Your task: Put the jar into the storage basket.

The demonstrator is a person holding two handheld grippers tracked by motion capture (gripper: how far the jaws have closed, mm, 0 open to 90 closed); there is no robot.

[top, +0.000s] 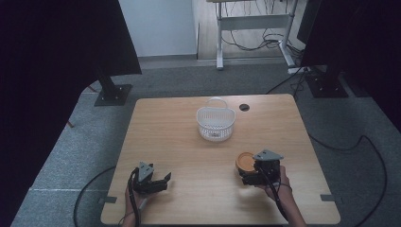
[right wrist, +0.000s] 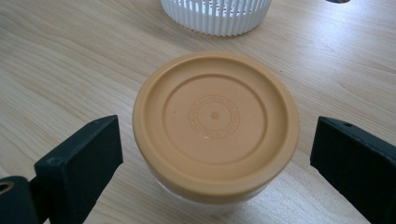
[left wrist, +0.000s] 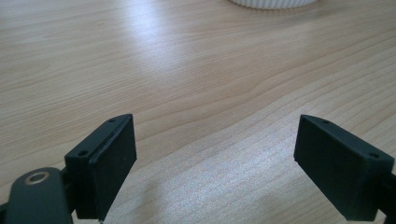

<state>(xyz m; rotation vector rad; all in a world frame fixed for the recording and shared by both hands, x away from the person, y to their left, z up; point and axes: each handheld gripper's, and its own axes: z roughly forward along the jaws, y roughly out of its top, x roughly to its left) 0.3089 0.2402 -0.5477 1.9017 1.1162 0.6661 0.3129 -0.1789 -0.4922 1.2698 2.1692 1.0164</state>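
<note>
I have the right tongs (right wrist: 215,154) spread wide around the small round container with the tan plastic lid (right wrist: 215,123), one jaw on either side of it with a clear gap on both, so nothing is gripped yet. The container stands upright on the pale wooden desk (top: 179,142), toward my right and nearer to me than the white slotted plastic basket with a handle (top: 215,122), which sits empty near the middle of the far half. In the high view the container (top: 245,161) peeks out just ahead of the right tongs (top: 246,174).

My left tongs (top: 165,178) rest low over the near left part of the desk, jaws also spread, holding nothing; their own camera looks across bare wood with the basket's rim (left wrist: 271,3) at the top edge.

As I judge it, the work is at its start: the approach to the container is made, the jaws are lined up, but the squeeze, the lift and the carry are all left. The basket looks like the likely destination, and the container is well apart from it.
</note>
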